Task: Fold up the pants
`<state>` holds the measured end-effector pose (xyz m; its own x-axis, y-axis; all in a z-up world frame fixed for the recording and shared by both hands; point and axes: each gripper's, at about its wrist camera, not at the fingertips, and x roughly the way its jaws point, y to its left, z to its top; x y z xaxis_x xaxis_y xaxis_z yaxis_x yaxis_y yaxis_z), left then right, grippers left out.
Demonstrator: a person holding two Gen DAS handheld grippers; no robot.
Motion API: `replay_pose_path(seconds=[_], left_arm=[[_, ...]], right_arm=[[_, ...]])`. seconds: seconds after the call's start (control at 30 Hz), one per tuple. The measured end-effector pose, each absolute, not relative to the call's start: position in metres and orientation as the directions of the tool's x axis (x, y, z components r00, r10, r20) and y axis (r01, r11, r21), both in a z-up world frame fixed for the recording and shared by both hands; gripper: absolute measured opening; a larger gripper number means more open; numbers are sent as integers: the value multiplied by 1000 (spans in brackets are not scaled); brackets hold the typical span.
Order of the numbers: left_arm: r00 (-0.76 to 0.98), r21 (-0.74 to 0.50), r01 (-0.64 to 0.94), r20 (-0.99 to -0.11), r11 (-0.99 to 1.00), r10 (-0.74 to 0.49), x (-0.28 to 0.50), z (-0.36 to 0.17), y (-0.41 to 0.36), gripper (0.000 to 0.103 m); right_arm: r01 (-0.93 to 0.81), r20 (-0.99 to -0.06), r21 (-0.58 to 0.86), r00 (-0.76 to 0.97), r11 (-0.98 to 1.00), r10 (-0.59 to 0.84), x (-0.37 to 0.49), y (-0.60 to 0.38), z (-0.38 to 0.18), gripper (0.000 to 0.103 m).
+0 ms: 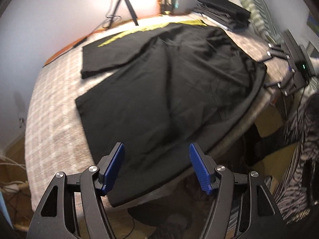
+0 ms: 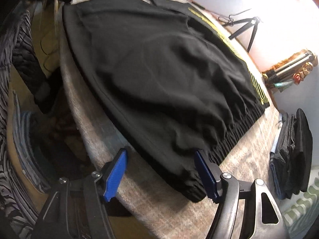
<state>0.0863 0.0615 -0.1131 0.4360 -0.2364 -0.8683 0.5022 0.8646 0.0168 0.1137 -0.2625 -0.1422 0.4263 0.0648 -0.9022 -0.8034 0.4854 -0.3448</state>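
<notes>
Black pants (image 1: pixel 165 83) with yellow side stripes (image 1: pixel 151 28) lie spread flat on a beige checked table cover (image 1: pixel 51 123). In the left wrist view the two legs point toward me, and my left gripper (image 1: pixel 156 159) is open and empty above the nearer leg's hem. In the right wrist view the pants (image 2: pixel 159 75) show their elastic waistband (image 2: pixel 229 145) near me. My right gripper (image 2: pixel 161 165) is open and empty, just above the waistband's near corner. The right gripper also shows at the table's far right in the left wrist view (image 1: pixel 279 67).
A stack of folded dark clothes (image 1: pixel 223 12) sits at the far end of the table, also in the right wrist view (image 2: pixel 291 155). A black tripod (image 1: pixel 124 6) stands by the wall. The table's near edge (image 2: pixel 83 115) drops to cluttered floor with striped fabric (image 1: pixel 299 159).
</notes>
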Motion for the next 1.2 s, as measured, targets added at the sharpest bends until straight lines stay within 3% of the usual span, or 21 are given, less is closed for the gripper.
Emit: replay_pose_path(seconds=[0.2, 0.23, 0.3, 0.37, 0.4, 0.47, 0.83, 0.93, 0.97, 1.0, 1.2], left_arm=[[415, 64, 593, -879, 803, -236, 78, -125, 49, 67], [412, 67, 601, -880, 797, -237, 77, -126, 48, 67], [404, 72, 614, -884, 786, -234, 75, -130, 45, 67], [401, 83, 626, -887, 775, -230, 73, -134, 44, 67], [402, 92, 632, -888, 770, -224, 72, -135, 44, 67], [406, 106, 636, -889, 764, -214, 70, -138, 44, 67], [445, 167, 604, -882, 779, -156, 78, -144, 50, 65], [442, 164, 599, -884, 784, -153, 82, -145, 53, 34], [442, 162, 593, -884, 789, -151, 84, -145, 53, 16], [444, 166, 589, -884, 791, -145, 85, -145, 54, 6], [539, 199, 563, -824, 802, -173, 87, -127, 53, 2]], right_arm=[[-793, -895, -370, 444, 484, 45, 120, -268, -143, 70], [-788, -893, -372, 447, 490, 42, 121, -269, -143, 66], [-789, -894, -370, 446, 491, 42, 121, -266, -144, 54], [-801, -906, -342, 420, 492, 54, 120, -263, -144, 32], [-803, -909, -334, 413, 494, 56, 119, -262, -144, 30], [-795, -906, -338, 420, 503, 54, 121, -261, -142, 14], [-707, -869, -298, 479, 641, 124, 153, -271, -96, 4], [-702, -862, -307, 491, 643, 124, 151, -270, -93, 4], [-701, -860, -311, 495, 642, 123, 150, -270, -94, 4], [-701, -860, -309, 495, 643, 125, 149, -270, -93, 4], [-678, -848, -292, 510, 674, 145, 142, -277, -94, 2]])
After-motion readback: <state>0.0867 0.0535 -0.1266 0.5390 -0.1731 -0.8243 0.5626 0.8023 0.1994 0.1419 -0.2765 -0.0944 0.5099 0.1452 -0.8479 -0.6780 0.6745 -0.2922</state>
